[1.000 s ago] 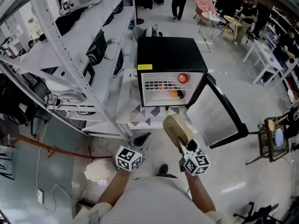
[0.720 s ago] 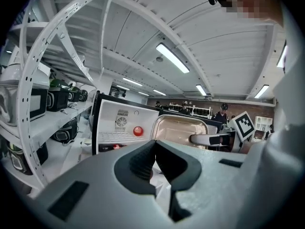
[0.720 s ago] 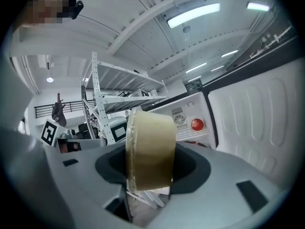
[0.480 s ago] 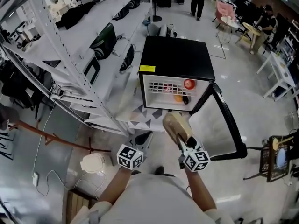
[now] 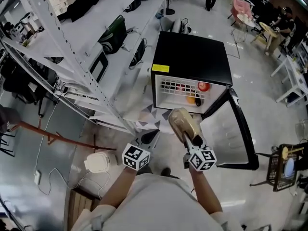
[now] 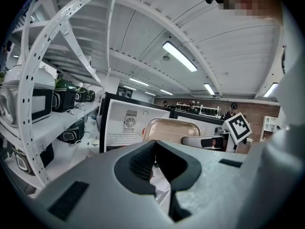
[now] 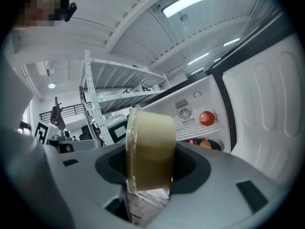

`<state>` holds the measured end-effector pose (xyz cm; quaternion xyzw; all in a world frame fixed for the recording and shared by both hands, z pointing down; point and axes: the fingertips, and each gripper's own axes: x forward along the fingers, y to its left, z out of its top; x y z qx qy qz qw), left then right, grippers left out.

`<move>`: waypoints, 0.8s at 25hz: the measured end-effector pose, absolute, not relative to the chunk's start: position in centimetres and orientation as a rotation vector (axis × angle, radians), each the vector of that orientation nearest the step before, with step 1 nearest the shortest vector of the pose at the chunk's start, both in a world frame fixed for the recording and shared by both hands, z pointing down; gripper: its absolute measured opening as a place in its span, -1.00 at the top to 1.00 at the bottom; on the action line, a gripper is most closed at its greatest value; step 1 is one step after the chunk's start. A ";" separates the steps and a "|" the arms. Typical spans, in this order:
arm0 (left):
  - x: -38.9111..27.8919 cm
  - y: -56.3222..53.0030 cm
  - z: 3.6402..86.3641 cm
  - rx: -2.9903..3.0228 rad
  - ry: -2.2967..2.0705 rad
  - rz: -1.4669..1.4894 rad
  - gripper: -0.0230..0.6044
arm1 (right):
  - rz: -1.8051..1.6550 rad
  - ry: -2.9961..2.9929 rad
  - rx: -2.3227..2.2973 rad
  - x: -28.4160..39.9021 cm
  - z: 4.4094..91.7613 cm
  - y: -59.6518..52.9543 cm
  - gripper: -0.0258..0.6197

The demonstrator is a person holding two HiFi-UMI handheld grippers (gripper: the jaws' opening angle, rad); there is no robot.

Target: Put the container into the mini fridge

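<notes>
The black mini fridge (image 5: 192, 57) stands on the floor with its door (image 5: 231, 129) swung open to the right. On its wire shelf lie a red item (image 5: 204, 86) and an orange one (image 5: 191, 100). My right gripper (image 5: 189, 134) is shut on a tan lidded container (image 5: 182, 121), held on edge just in front of the fridge opening. In the right gripper view the container (image 7: 150, 149) fills the jaws of the right gripper (image 7: 150, 175), with the fridge interior (image 7: 200, 123) beyond. My left gripper (image 5: 149, 137) hangs beside it, shut and empty. The left gripper (image 6: 155, 163) also sees the container (image 6: 171, 130).
White metal shelving (image 5: 72, 57) with appliances runs along the left. A white round device (image 5: 97, 163) and a red cable (image 5: 53, 136) lie on the floor at the left. A patterned mat (image 5: 144, 124) lies by the fridge. A black stand (image 5: 284, 167) is at the right. People and tables are far back.
Both grippers and the container have come nearer the fridge opening. The grip on the container is unchanged.
</notes>
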<state>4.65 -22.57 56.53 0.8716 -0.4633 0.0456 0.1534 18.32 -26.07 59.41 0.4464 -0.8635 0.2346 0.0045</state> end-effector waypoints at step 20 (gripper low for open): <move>1.2 -29.9 57.8 2.562 -1.153 0.086 0.91 | 0.990 -2.581 1.600 14.3 66.1 -38.5 0.26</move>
